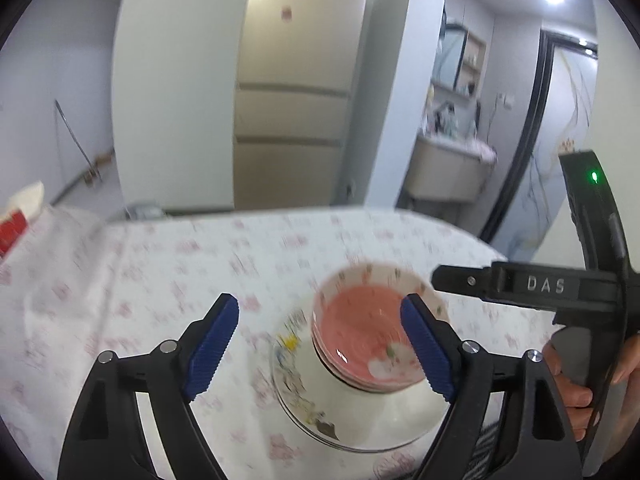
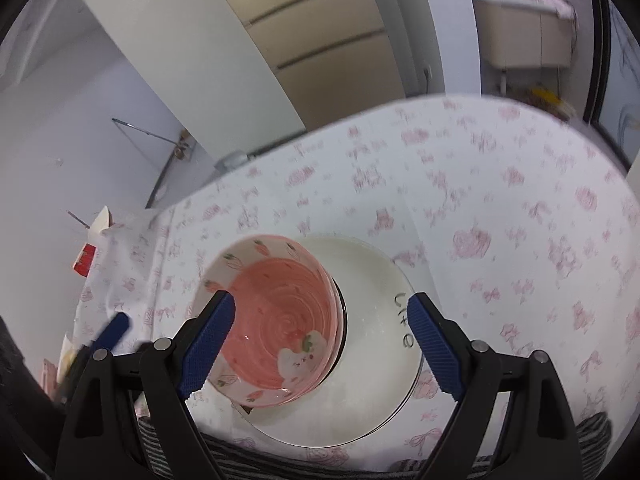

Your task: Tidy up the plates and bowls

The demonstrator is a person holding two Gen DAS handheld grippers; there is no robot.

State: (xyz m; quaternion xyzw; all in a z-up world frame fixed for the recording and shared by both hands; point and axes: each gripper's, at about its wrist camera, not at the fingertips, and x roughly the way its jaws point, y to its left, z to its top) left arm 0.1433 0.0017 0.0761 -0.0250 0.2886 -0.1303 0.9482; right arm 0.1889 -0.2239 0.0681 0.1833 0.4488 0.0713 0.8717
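A pale room with tall beige cabinet doors stands behind a desk draped in a white cloth printed with pink bows and roses. Near its front edge sits a white plate, and on it a nested stack of pink bowls with strawberry rims. Both claws are released and grasp nothing. The left claw hangs above the desk with the stack under its right finger, so the bowls lie off to its right. The right claw frames the stack between its fingers, clear of the rims, and looks the better placed to reach them.
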